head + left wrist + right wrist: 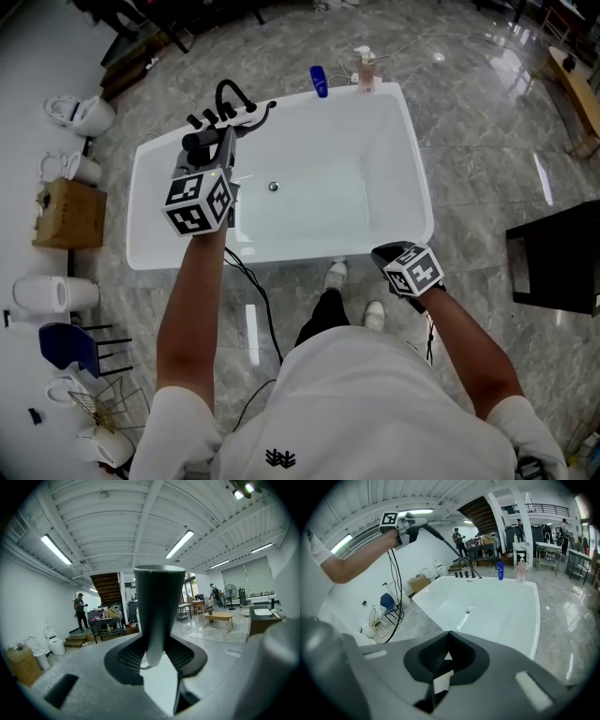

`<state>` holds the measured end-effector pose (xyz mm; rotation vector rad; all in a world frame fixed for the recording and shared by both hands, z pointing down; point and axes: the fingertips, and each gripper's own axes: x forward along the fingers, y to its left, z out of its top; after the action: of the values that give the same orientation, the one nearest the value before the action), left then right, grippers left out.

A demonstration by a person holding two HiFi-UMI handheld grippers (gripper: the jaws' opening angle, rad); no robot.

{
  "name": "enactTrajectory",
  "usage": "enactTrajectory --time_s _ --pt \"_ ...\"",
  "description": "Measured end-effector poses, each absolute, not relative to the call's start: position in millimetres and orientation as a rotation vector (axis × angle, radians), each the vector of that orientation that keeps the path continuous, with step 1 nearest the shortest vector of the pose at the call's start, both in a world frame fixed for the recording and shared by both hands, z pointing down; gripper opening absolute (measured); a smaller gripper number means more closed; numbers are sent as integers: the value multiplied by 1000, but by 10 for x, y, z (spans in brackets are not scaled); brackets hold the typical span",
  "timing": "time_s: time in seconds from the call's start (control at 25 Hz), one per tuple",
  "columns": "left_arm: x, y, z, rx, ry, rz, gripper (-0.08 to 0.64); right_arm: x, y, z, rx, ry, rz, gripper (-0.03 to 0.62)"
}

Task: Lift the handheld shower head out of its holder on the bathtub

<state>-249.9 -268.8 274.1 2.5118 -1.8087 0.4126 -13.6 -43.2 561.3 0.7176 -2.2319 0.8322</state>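
Observation:
The black handheld shower head (198, 142) is up in the air over the left end of the white bathtub (418, 169). My left gripper (223, 142) is shut on its handle. In the left gripper view the dark handle (159, 602) stands upright between the jaws of the left gripper (157, 660). The right gripper view shows the shower head (417, 524) held high, its hose (447, 548) running down to the black faucet (465, 572) on the tub rim. My right gripper (405, 262) hangs by the tub's near right corner, and the right gripper (443, 660) is shut on nothing.
A blue bottle (320, 81) and a pink pump bottle (366, 70) stand on the tub's far rim. Toilets (82, 112), a cardboard box (67, 214) and a blue chair (64, 345) line the left. A black cabinet (558, 258) stands at the right. A cable (251, 291) trails on the floor.

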Motion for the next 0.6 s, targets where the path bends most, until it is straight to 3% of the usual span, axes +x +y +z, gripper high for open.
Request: enactTrajectory --time_s 0.6 --pt "-2452 -1778 2312 2535 -1832 343 138 -50 -132 5476 680 -2268 811 12"
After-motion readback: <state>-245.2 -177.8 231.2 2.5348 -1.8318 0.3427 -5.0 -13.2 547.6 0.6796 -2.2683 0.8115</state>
